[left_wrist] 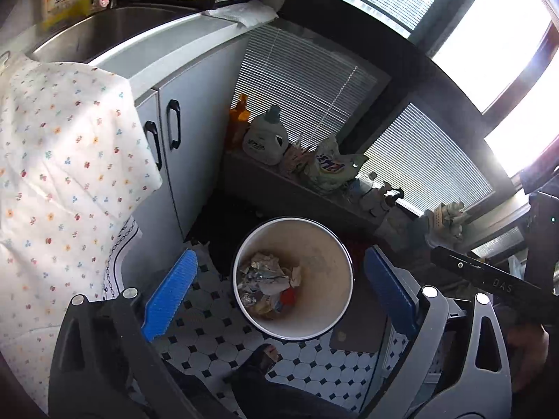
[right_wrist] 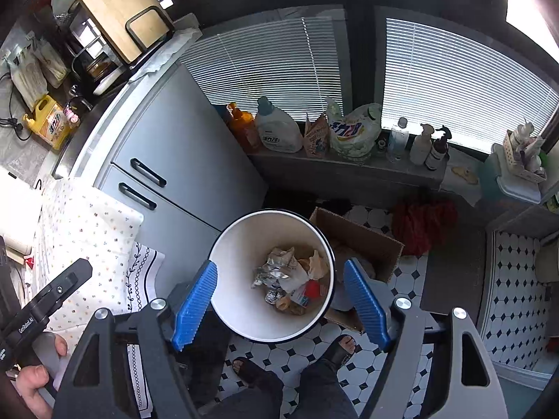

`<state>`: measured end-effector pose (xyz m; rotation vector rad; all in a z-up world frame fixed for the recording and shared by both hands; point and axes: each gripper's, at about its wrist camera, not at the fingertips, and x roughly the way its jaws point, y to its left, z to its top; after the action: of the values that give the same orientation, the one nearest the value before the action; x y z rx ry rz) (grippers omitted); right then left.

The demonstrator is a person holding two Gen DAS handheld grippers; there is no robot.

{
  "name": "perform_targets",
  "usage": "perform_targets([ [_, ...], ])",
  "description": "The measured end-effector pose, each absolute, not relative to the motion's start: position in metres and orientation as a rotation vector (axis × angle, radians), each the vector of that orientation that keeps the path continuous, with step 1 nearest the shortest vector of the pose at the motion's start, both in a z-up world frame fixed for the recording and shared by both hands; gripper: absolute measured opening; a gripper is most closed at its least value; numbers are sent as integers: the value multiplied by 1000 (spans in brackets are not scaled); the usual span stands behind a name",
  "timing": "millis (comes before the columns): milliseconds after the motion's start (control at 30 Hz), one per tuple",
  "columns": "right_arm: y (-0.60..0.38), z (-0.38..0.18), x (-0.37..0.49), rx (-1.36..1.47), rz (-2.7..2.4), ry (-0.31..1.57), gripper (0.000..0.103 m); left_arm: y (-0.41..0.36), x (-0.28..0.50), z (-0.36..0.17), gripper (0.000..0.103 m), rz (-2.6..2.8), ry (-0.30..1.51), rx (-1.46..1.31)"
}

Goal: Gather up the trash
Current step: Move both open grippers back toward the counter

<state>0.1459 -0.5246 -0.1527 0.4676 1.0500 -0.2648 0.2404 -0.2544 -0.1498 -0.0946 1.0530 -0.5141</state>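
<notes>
A round white bin with a dark rim stands on the tiled floor, seen from above. Crumpled foil, paper and wrappers lie at its bottom. My left gripper hangs open and empty above the bin, blue pads spread either side of it. In the right wrist view the same bin holds the trash. My right gripper is also open and empty above it, its blue fingers on both sides of the rim.
A grey cabinet with black handles stands left of the bin. A flowered cloth hangs at the left. Detergent bottles line the window ledge. A cardboard box and a red cloth lie behind the bin. The person's sandalled feet are below.
</notes>
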Motion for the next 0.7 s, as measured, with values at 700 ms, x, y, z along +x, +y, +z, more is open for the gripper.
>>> perform_targets([
  [700,-287,-105,249,299,74,965,95,37,236,-104,97,-32,843,-288],
])
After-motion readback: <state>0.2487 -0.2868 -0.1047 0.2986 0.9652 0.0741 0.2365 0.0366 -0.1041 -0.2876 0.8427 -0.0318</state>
